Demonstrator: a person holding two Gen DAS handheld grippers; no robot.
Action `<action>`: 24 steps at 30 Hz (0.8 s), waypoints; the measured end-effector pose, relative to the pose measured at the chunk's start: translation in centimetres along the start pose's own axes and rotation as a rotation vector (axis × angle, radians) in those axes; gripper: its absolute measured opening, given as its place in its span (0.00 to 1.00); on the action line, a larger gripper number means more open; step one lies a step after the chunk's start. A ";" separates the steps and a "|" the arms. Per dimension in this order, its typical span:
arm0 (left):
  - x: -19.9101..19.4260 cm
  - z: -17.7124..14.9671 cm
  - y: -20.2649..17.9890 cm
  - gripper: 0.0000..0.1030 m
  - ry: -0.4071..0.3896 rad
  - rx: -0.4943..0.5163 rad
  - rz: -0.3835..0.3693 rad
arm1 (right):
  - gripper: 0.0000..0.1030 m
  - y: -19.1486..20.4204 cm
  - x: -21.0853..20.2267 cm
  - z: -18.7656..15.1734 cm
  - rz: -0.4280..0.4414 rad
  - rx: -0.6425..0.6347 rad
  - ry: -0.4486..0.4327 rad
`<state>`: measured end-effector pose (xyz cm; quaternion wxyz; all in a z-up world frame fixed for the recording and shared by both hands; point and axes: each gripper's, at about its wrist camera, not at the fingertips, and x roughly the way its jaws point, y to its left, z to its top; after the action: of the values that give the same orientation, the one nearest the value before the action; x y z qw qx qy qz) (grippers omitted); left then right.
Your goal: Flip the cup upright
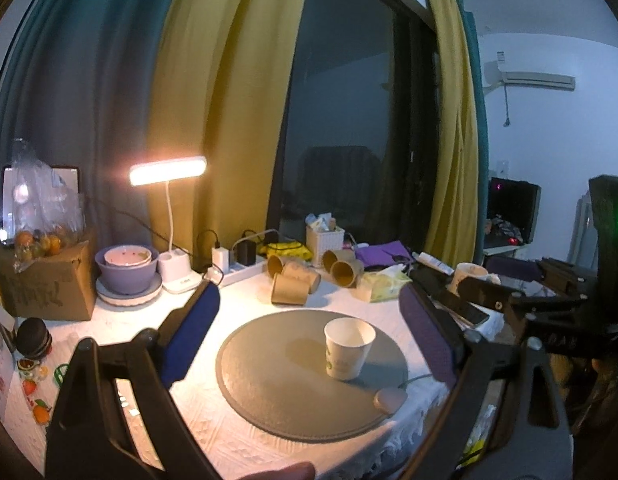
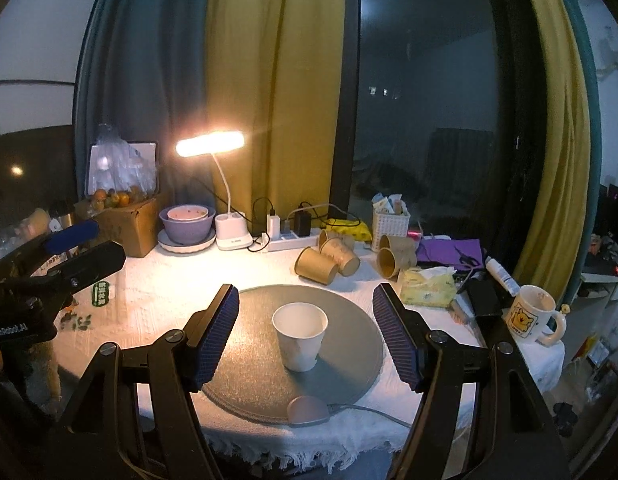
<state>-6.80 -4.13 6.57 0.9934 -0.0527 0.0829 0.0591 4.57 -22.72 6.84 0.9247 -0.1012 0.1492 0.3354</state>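
Note:
A white paper cup (image 1: 348, 347) stands upright, mouth up, on the round grey mat (image 1: 277, 376). In the right wrist view the cup (image 2: 300, 335) sits near the middle of the mat (image 2: 349, 328). My left gripper (image 1: 309, 304) is open and empty, held back from the cup, which lies toward its right finger. My right gripper (image 2: 305, 302) is open and empty, its blue pads (image 2: 217, 332) on either side of the cup without touching it. The left gripper also shows at the left edge of the right wrist view (image 2: 69, 240).
Several brown paper cups (image 2: 329, 260) lie on their sides behind the mat. A lit desk lamp (image 2: 211, 144), power strip (image 2: 285, 240), stacked bowls (image 2: 187, 224), cardboard box (image 2: 129, 224), tissue pack (image 2: 427, 288) and mug (image 2: 531, 314) ring the table. A small grey puck (image 2: 307, 410) sits at the mat's front edge.

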 end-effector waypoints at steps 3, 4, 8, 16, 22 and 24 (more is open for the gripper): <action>-0.6 0.2 -0.1 0.90 -0.011 0.004 -0.013 | 0.70 0.0 -0.3 0.1 -0.003 0.000 -0.006; -0.7 0.3 -0.2 0.90 -0.013 0.005 -0.015 | 0.70 0.0 -0.4 0.1 -0.003 0.000 -0.007; -1.0 0.5 0.1 0.90 -0.022 0.003 -0.013 | 0.70 0.0 -0.5 0.2 -0.005 -0.002 -0.011; -0.9 0.3 0.2 0.90 -0.017 0.003 -0.015 | 0.70 0.0 -0.1 0.1 -0.010 -0.001 0.000; -0.9 0.3 0.0 0.90 -0.009 0.004 -0.016 | 0.70 0.0 0.2 0.0 -0.009 0.000 0.009; -0.9 0.3 0.0 0.90 -0.009 0.004 -0.017 | 0.70 0.0 0.2 0.0 -0.009 0.000 0.010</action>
<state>-7.60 -4.17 7.00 0.9943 -0.0513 0.0779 0.0510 4.70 -22.63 6.78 0.9254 -0.1034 0.1533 0.3308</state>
